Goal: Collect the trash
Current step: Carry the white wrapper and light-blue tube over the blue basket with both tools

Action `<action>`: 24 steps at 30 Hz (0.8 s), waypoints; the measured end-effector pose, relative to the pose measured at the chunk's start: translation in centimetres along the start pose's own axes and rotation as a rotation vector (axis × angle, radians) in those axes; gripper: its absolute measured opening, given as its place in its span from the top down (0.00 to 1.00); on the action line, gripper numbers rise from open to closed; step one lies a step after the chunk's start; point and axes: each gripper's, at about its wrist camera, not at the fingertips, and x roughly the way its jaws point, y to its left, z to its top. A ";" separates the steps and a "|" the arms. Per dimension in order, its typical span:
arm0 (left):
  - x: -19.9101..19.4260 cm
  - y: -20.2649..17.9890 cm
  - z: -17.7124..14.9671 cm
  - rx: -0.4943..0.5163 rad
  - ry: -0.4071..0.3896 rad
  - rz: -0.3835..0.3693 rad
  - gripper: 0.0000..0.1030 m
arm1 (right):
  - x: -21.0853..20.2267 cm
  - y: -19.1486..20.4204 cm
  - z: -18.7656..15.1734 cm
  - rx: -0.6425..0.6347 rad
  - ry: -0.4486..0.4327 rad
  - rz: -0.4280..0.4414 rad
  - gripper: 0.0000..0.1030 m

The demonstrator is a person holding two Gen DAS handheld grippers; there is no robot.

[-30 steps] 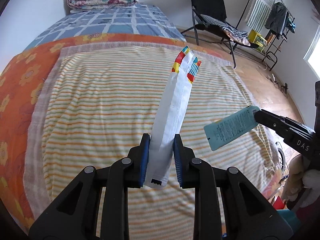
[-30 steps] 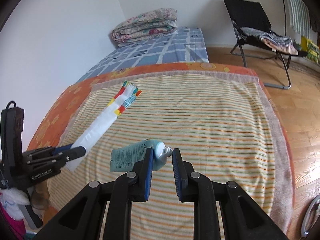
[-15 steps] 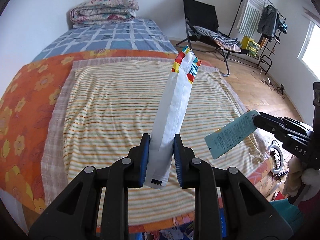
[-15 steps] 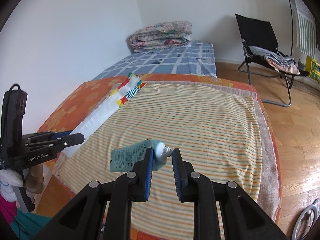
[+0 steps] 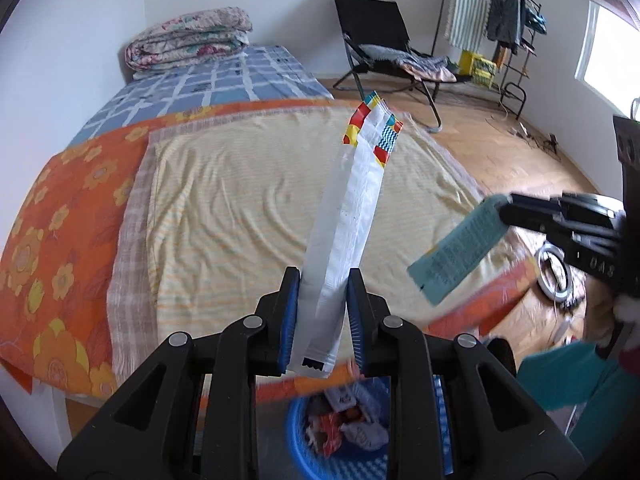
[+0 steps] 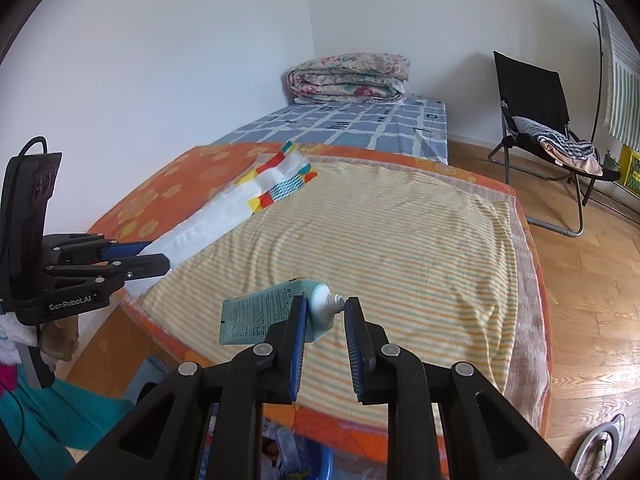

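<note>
Jaws first: both pairs stand nearly closed, each clamped on a piece of trash held up in the air past the near end of the bed (image 5: 248, 208). From there, largest to smallest: the bed fills most of both views, spread with a yellow striped sheet (image 6: 392, 240) over an orange flowered cover (image 5: 60, 216), with a blue checked cover (image 5: 224, 80) at the far end and a folded quilt (image 6: 348, 78) stacked on that against the wall. To the right of the bed, on the wooden floor, stands a black folding chair (image 6: 532, 92) with cloth draped on its seat, and beyond it a clothes rack (image 5: 508, 12) hung with garments. Below the near edge of the bed a blue basket (image 5: 340, 428) sits under the left gripper (image 5: 323, 320), with crumpled wrappers inside; the view of it is blurred. The left gripper grips the bottom end of a long white wrapper (image 5: 352, 216), which stands nearly upright between the blue pads, its coloured patterned end at the top. The right gripper (image 6: 325, 332) pinches a teal tube (image 6: 272, 312) near its white nozzle end, so the tube lies crosswise, its flat printed tail sticking out to the left of the jaws and the nozzle poking into the gap between them. A bit of a teal sleeve (image 5: 560, 376) shows at the right of the left wrist view.
</note>
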 end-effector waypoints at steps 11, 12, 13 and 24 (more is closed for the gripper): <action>-1.2 -0.4 -8.1 0.016 0.123 -0.042 0.78 | -1.4 1.3 -5.0 -0.069 0.039 -0.020 0.82; -1.4 -0.6 -8.8 0.018 0.131 -0.045 0.78 | -1.5 1.3 -5.4 -0.070 0.045 -0.020 0.82; -1.5 -0.6 -9.4 0.018 0.139 -0.050 0.78 | -1.5 1.4 -5.8 -0.074 0.050 -0.021 0.82; -1.2 -1.6 -14.5 0.041 0.235 -0.103 0.78 | -0.9 1.9 -9.5 -0.110 0.118 -0.045 0.82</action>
